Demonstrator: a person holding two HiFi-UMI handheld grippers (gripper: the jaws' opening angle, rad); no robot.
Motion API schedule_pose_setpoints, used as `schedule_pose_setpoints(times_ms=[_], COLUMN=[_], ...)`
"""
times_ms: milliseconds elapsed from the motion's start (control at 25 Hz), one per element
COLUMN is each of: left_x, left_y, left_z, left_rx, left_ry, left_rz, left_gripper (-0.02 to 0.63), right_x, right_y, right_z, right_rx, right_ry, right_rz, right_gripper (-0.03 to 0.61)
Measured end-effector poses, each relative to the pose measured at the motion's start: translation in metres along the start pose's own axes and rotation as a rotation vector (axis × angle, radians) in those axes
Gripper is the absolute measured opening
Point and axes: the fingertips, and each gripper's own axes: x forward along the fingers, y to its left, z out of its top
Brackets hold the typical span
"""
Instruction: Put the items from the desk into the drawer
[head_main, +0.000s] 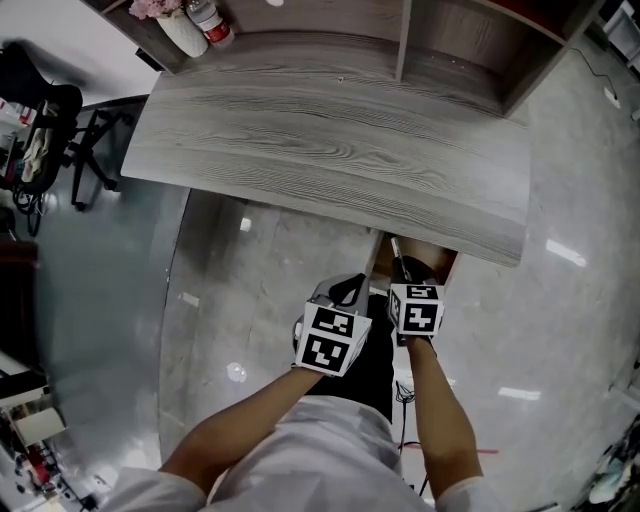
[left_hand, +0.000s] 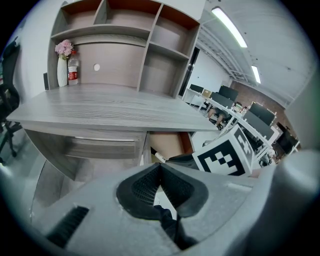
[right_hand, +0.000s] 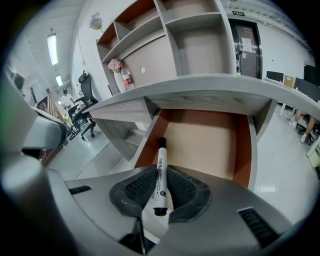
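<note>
My right gripper is shut on a white marker with black caps, which points forward over the open drawer. The drawer's brown inside looks bare. In the head view the right gripper hangs just in front of the drawer under the desk's right end, the marker jutting toward it. My left gripper sits close beside it on the left, shut with nothing between its pads. The grey wooden desk top shows no loose items.
A white vase with pink flowers and a red-labelled bottle stand at the desk's back left, below a shelf unit. A black office chair is left of the desk. The person's arms and legs fill the near floor.
</note>
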Motion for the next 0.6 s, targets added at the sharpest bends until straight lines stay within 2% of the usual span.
schedule_pose_setpoints(times_ms=[280,440,600], left_x=[0.002,0.000,0.000], left_y=[0.002,0.003,0.003], left_z=[-0.005,-0.006,-0.007], left_rx=[-0.011,-0.007,-0.003], left_ry=[0.015,0.012,0.009], left_rz=[0.007,0.015,0.015], left_gripper=[0.003,0.002,0.003], right_x=[0.017,0.022,0.025], right_y=[-0.004,-0.001,0.005], right_z=[-0.007,-0.010,-0.010], right_rx=[-0.019,-0.052,-0.068], right_ry=[0.075,0.084,0.083], right_rz=[-0.005,-0.003,0.022], right_gripper=[0.054,0.057,0.097])
